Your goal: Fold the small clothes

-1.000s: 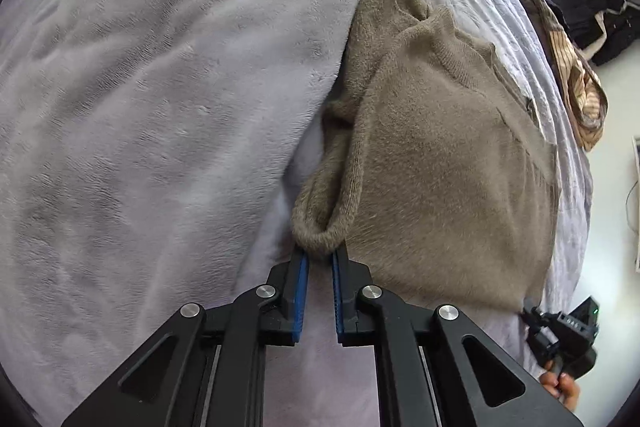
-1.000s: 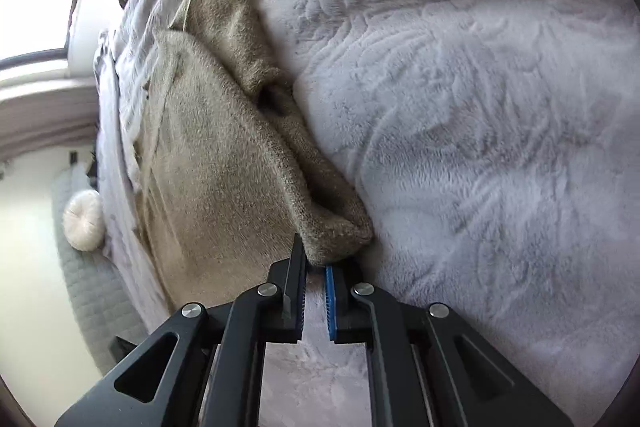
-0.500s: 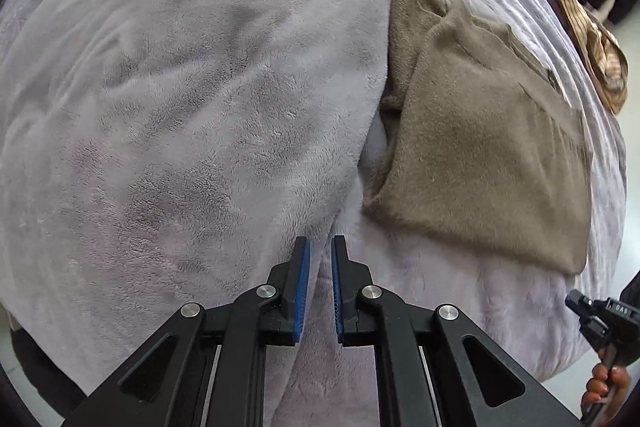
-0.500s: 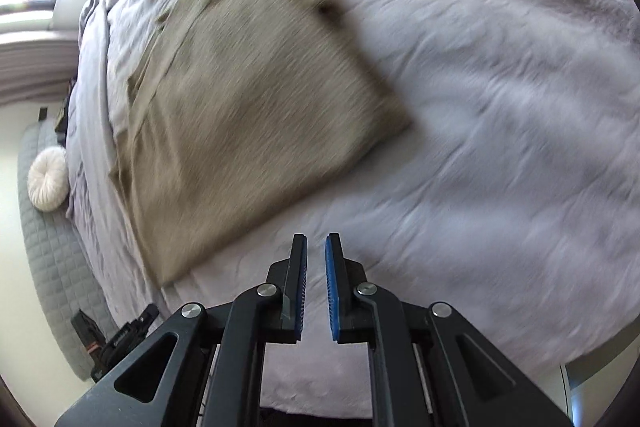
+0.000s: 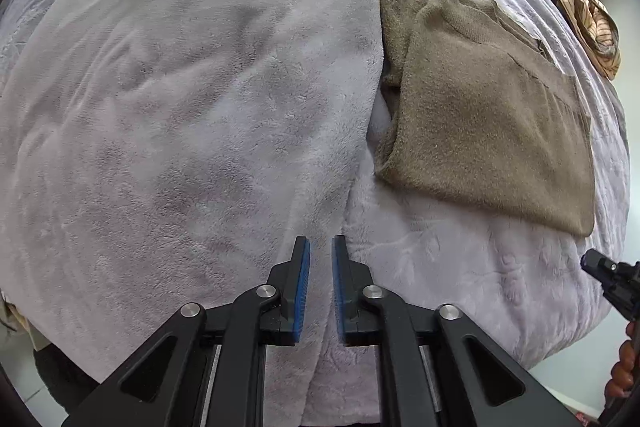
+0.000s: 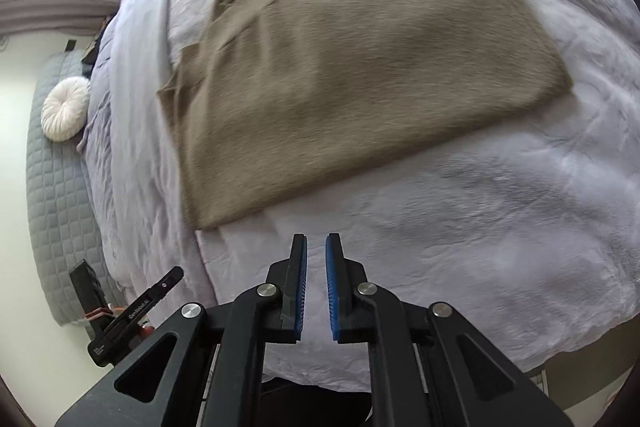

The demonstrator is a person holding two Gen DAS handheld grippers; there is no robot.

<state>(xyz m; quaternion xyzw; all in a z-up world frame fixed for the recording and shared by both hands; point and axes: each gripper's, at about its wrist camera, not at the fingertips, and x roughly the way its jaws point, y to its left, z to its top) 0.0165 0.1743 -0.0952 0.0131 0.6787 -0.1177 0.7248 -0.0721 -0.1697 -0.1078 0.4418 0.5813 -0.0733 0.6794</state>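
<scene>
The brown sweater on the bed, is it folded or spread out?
Folded. The brown sweater lies flat as a compact rectangle, with one layer doubled over another along its left edge.

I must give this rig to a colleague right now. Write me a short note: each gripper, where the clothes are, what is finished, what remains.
Left gripper: fingers opening, nothing between them, over the pale blanket.
Right gripper: shut, empty, just short of the garment's near edge.
Brown sweater: lies flat on the bed as a folded rectangle, one sleeve tucked along its side by the blanket edge. Neither gripper touches it.
Striped garment: loose at the far edge of the bed.
Done: the sweater's fold looks laid down and released.
Left: probably another fold or tidying, then the striped piece.
</scene>
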